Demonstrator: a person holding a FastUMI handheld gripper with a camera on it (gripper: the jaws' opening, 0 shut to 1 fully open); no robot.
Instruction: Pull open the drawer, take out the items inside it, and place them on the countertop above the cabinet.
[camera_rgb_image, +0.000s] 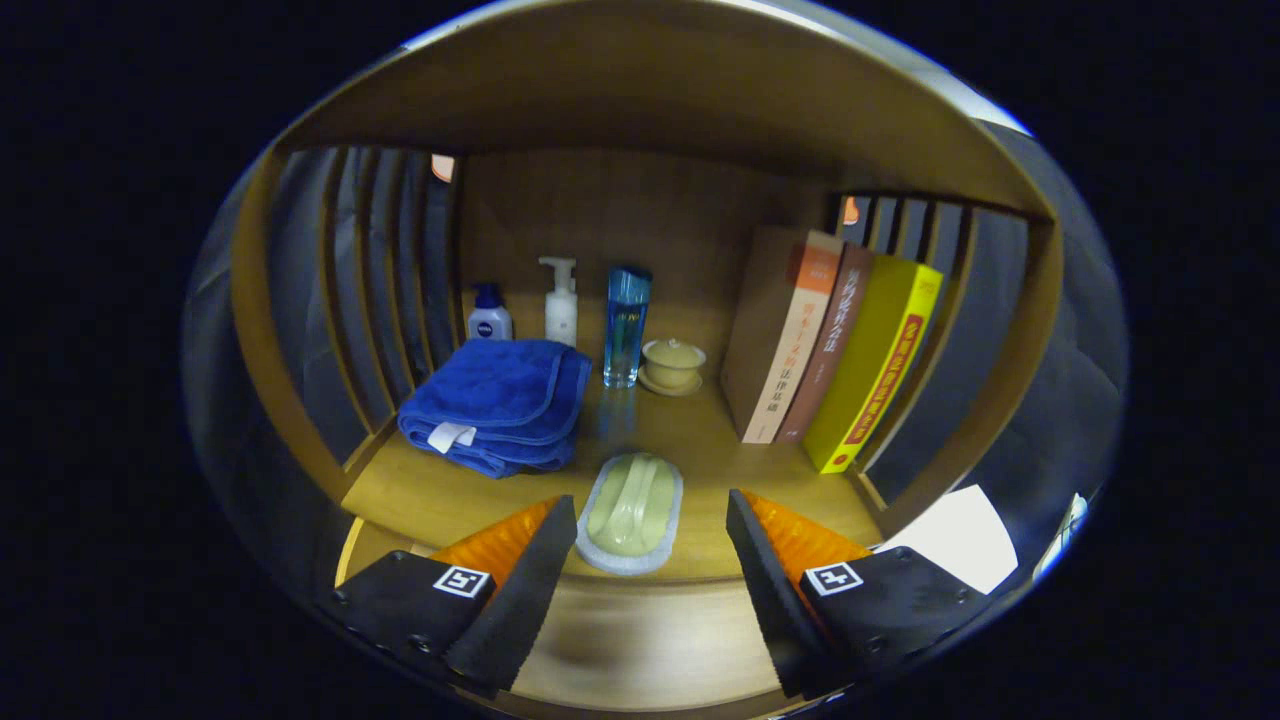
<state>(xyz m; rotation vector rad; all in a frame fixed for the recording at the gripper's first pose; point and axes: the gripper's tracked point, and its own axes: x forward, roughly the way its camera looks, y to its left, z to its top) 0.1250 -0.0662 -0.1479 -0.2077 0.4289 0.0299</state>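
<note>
The pale green soap in its clear oval dish (632, 514) lies at the front edge of the wooden countertop (700, 440), just ahead of the gripper (650, 545), whose fingers stand wide apart and grip nothing. Bare wood flanks the dish. Beyond, a folded blue towel (497, 404) sits left; three leaning books (830, 350) sit right; bottles (560, 305) and a small lidded cup (673, 364) line the back wall.
</note>
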